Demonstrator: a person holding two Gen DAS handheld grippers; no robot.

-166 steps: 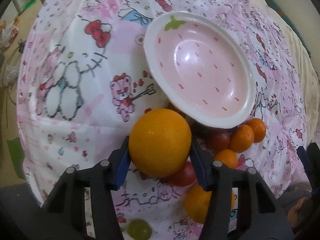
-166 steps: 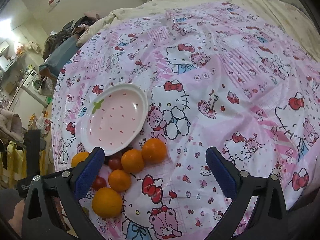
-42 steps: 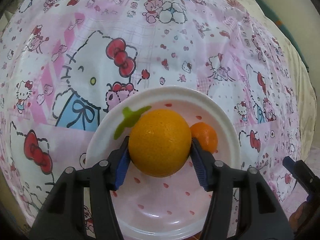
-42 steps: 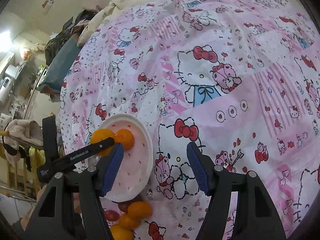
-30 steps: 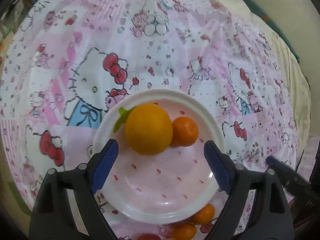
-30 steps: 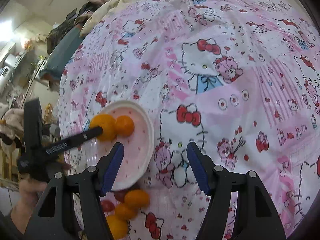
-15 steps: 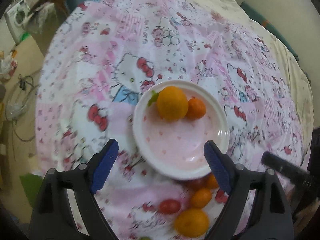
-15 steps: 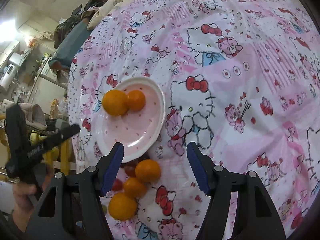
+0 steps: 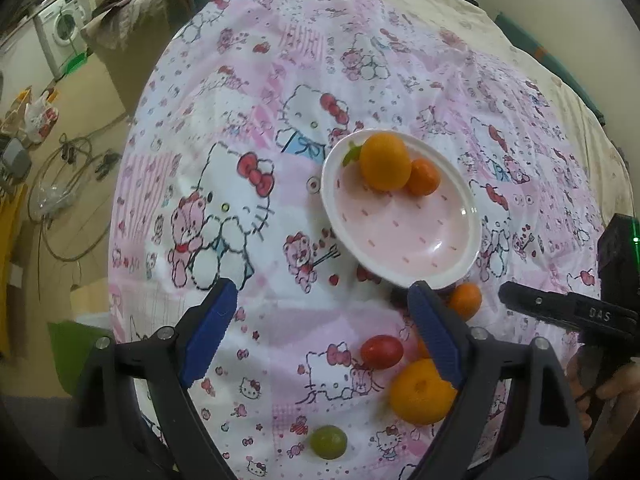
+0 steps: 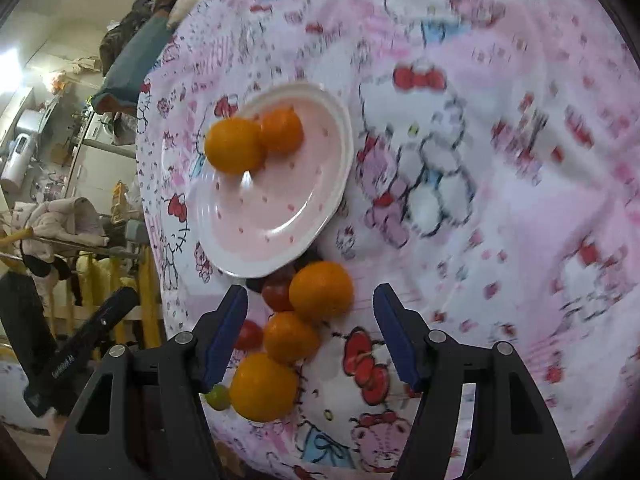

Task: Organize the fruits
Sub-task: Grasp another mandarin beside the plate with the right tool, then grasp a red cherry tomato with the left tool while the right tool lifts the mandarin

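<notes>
A pink strawberry-pattern plate [image 9: 448, 276] [image 10: 320, 224] lies on the Hello Kitty cloth and holds a large orange [image 9: 385, 163] [image 10: 234, 145] and a small mandarin [image 9: 423, 177] [image 10: 282, 130]. Below the plate lie loose fruits: mandarins [image 10: 321, 290] [image 9: 464, 301], a bigger orange [image 9: 420, 392] [image 10: 262, 386], red tomatoes [image 9: 381, 352] [image 10: 278, 290] and a green grape [image 9: 328, 442]. My left gripper [image 9: 320, 328] is open and empty, pulled back above the cloth. My right gripper [image 10: 310, 330] is open, low over the loose mandarins, touching none.
The cloth covers a bed with a cream duvet [image 9: 440, 4] behind. Left of the bed are the floor with cables [image 9: 68, 184], a washing machine [image 9: 62, 38] and clutter. A hand [image 9: 612, 392] holds the right gripper at the lower right edge.
My left gripper let go of the large orange on the plate and drew back and up, still open. My right gripper came down towards the loose mandarins below the plate.
</notes>
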